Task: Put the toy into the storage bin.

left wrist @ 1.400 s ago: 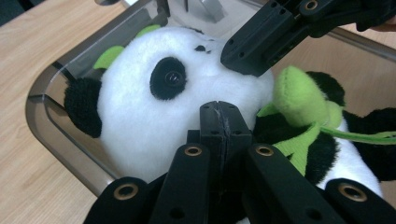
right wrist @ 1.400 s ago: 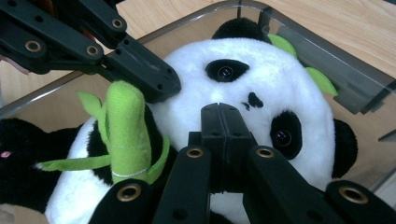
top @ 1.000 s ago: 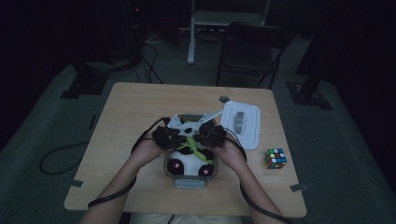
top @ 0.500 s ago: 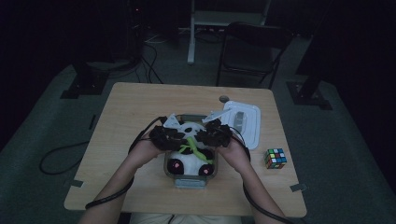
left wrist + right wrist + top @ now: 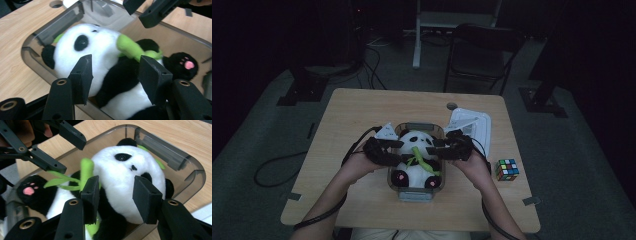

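Here both grippers, left gripper [image 5: 398, 150] and right gripper [image 5: 438, 148], hover spread over the box-filling panda [image 5: 416, 160]

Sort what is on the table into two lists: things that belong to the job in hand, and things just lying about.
In the job: plush panda, clear plastic box, left gripper, right gripper, both open over it.

Lying about: box lid, colour cube.
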### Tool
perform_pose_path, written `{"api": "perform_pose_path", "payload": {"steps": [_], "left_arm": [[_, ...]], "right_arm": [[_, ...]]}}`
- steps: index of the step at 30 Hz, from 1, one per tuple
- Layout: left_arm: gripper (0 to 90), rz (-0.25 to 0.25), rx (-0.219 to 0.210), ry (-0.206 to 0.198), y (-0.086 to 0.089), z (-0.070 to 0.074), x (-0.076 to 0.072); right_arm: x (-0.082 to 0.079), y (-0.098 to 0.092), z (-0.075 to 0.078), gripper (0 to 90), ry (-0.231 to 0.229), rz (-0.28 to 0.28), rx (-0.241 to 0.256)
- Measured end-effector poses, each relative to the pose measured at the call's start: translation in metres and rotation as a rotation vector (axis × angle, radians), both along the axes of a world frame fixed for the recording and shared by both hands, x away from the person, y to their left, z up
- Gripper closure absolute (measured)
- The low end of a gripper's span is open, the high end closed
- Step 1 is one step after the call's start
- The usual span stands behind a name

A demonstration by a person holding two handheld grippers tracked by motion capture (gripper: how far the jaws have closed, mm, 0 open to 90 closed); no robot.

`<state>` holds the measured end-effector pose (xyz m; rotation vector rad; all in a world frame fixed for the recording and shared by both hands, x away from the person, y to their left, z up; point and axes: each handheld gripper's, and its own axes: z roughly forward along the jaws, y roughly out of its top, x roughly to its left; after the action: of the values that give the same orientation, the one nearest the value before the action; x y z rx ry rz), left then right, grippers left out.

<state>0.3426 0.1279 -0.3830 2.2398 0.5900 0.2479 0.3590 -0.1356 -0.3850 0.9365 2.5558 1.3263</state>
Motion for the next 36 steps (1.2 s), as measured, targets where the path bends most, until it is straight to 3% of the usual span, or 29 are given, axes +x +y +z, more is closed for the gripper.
{"api": "perform_pose_path", "payload": {"steps": [5,11,15,18,21,28,34,36], "left_arm": [[46.2,-0.020,0.007,-0.005,-0.003,0.001,-0.007],[46.7,-0.037,0.038,0.008,-0.010,-0.005,-0.011],[55.1,-0.071,0.079,0.015,-0.015,-0.011,-0.011],[62.7,-0.069,0.099,0.010,-0.018,-0.014,-0.009],[69.2,-0.073,0.107,0.004,-0.017,-0.014,-0.008],[71.2,-0.092,0.137,0.005,-0.018,-0.018,-0.006],[70.5,-0.090,0.133,0.017,-0.019,-0.021,-0.004],[70.4,-0.083,0.113,0.024,-0.018,-0.022,-0.004]], "right_arm": [[-0.008,0.000,0.003,58.1,-0.002,0.031,0.020],[-0.023,0.010,-0.004,73.4,0.002,0.106,-0.006],[-0.026,0.020,-0.011,81.9,0.016,0.146,-0.051],[-0.024,0.027,-0.016,81.9,0.039,0.164,-0.075],[-0.023,0.037,-0.021,81.6,0.040,0.183,-0.118],[-0.023,0.047,-0.020,82.3,0.019,0.191,-0.186],[-0.024,0.062,-0.024,90.0,-0.010,0.190,-0.310],[-0.025,0.068,-0.026,90.0,-0.019,0.198,-0.355]]}}
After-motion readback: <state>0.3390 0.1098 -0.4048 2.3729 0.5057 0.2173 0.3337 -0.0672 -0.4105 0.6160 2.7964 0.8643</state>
